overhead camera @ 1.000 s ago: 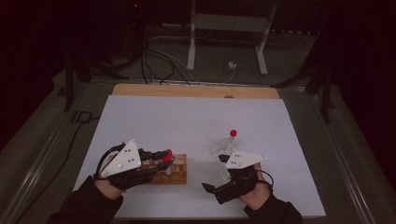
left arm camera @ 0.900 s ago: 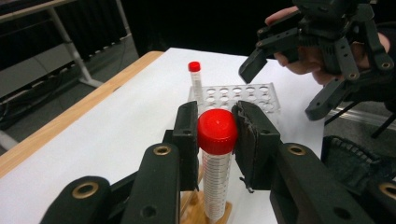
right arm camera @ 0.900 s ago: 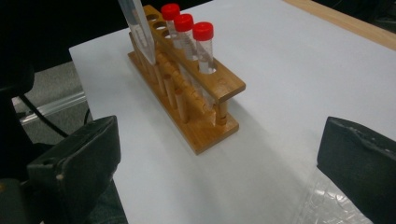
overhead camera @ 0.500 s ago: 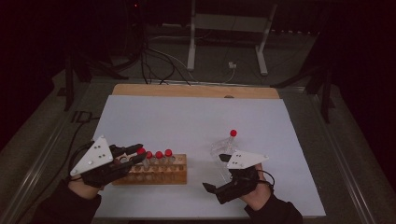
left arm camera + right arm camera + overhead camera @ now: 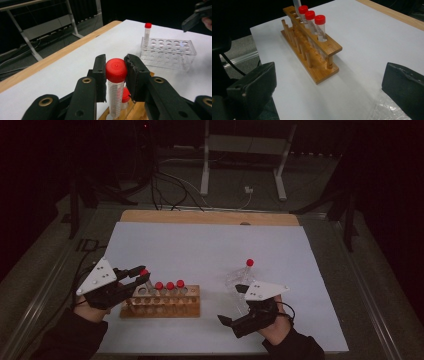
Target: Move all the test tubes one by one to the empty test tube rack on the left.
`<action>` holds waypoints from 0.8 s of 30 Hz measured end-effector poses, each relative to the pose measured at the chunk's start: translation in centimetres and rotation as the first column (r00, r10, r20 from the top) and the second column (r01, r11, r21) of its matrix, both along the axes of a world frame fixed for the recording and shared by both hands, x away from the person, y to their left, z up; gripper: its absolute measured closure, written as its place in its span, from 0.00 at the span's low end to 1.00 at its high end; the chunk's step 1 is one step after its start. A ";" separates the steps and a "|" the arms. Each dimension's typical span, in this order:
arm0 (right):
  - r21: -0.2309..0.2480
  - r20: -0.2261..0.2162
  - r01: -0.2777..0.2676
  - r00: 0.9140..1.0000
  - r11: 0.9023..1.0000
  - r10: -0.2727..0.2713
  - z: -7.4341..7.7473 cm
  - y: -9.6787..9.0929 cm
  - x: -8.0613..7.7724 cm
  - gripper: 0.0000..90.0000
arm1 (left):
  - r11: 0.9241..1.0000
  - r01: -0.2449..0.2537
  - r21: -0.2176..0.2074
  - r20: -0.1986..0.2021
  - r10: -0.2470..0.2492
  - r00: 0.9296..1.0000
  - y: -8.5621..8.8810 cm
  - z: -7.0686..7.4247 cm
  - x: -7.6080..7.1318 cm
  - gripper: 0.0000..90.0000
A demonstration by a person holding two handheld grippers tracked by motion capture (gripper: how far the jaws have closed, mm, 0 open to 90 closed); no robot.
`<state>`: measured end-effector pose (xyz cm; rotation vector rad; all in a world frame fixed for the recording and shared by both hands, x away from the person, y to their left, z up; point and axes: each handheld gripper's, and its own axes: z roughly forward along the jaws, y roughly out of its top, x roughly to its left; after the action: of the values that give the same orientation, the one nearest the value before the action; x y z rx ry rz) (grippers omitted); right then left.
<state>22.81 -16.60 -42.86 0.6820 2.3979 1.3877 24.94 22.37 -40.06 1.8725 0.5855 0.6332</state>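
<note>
While the left gripper clamps its jaws on the red cap of a tube, that tube hangs upright just above the left end of the wooden rack; 3 more red-capped tubes stand in the rack's back row, right of the held one; right gripper sits just right of rack, jaws wide apart, nothing between them; clear plastic rack w/ one capped tube further right of wooden rack.
</note>
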 end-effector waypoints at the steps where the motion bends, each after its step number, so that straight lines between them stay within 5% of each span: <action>1: 0.000 0.000 -0.001 1.000 1.000 0.001 0.0 0.0 0.0 0.00 | 1.000 -0.006 0.002 0.001 0.006 1.000 0.0 -0.2 0.1 0.80; 24: 0.000 -0.005 -0.002 1.000 1.000 0.002 -0.1 0.0 0.1 0.00 | 1.000 -0.016 0.014 -0.113 0.018 0.993 -0.3 -5.2 1.7 0.80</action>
<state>22.90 -16.65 -43.00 0.6839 2.4035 1.3880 26.63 22.05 -45.22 1.9266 0.6725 0.5457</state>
